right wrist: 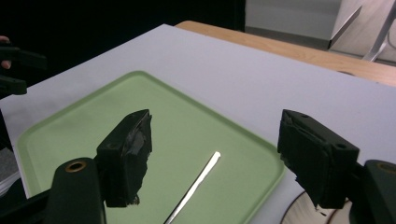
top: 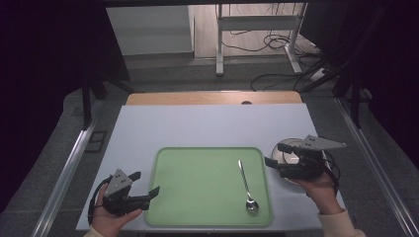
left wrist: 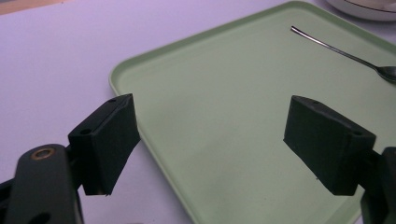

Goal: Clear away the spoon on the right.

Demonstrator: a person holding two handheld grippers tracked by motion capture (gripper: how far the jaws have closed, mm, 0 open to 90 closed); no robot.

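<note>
A light green tray (top: 197,173) lies at the front middle of the white table top (top: 207,126). On its right half rests a metal spoon (top: 245,185), bowl toward me, handle pointing away. My left gripper (top: 145,183) hovers at the tray's front left corner, open and holding nothing. In the left gripper view the tray (left wrist: 210,74) and spoon (left wrist: 336,49) lie beyond the left gripper (left wrist: 210,137). My right gripper (top: 276,154) is open at the tray's right edge, over a white plate (top: 290,148). In the right gripper view the spoon handle (right wrist: 198,179) shows between the right gripper (right wrist: 215,156) jaws.
A wooden strip (top: 212,98) borders the table's far edge. Beyond it are a metal desk frame (top: 257,24) and cables on the floor. Aluminium rails (top: 64,173) run along both sides of the table. The plate's rim (right wrist: 303,212) sits beside the tray.
</note>
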